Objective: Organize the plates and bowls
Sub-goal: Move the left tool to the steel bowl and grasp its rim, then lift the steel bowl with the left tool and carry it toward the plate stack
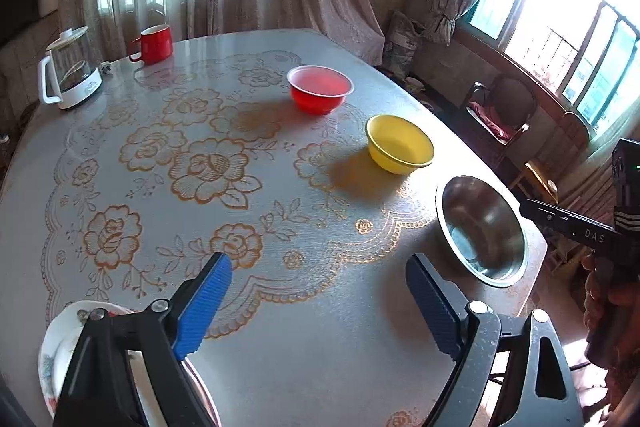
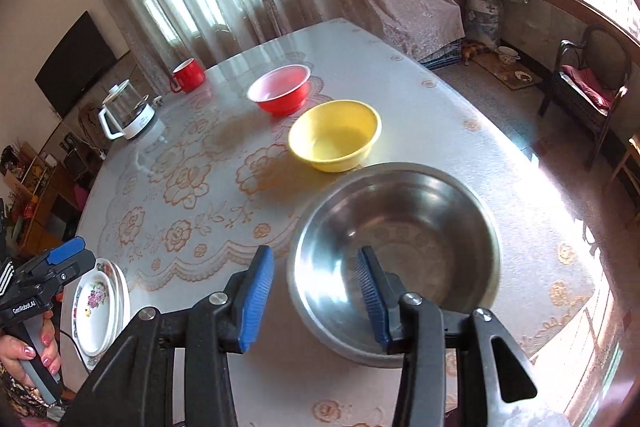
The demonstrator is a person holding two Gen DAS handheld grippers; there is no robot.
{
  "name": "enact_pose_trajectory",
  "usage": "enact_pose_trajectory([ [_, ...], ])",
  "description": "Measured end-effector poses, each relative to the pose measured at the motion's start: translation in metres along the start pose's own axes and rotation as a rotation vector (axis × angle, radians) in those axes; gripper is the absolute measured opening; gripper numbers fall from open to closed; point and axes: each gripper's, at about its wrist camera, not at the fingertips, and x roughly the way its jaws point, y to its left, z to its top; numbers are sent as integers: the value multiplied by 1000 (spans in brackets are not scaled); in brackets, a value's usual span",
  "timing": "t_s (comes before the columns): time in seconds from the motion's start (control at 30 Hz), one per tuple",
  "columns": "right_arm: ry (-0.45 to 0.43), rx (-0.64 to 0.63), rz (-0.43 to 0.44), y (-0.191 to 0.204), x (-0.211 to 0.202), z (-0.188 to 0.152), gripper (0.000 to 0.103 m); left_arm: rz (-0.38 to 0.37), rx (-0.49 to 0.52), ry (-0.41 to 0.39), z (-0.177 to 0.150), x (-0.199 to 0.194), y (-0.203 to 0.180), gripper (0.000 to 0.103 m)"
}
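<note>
Three bowls stand in a row on the table: a red bowl (image 1: 320, 91) (image 2: 280, 91) farthest, a yellow bowl (image 1: 400, 143) (image 2: 334, 135) in the middle, and a steel bowl (image 1: 480, 231) (image 2: 420, 227) nearest. My right gripper (image 2: 314, 299) is open at the steel bowl. The bowl's near left rim shows between its fingers, and no pad presses on it. My left gripper (image 1: 320, 303) stands wide open over bare tablecloth with nothing between its fingers. A stack of white flowered plates (image 1: 56, 343) (image 2: 98, 307) lies at the near left edge, partly hidden under the left gripper.
A red mug (image 1: 154, 45) (image 2: 188, 75) and a glass kettle (image 1: 72, 71) (image 2: 128, 115) stand at the far left of the flower-patterned table (image 1: 320, 367). Curtains hang behind it. A chair (image 2: 592, 83) stands on the floor by the window at the right.
</note>
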Motion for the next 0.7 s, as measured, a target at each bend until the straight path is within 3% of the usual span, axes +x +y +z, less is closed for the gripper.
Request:
enact_pose_trajectory([
  [0.2, 14, 36, -63, -67, 4, 11, 49, -75, 33, 42, 14, 48, -55, 89],
  [0.33, 56, 73, -41, -96, 17, 10, 49, -124, 23, 80, 20, 75, -81, 89],
  [0.7, 137, 89, 23, -119, 49, 7, 49, -146, 51, 197, 18, 129, -122, 87],
])
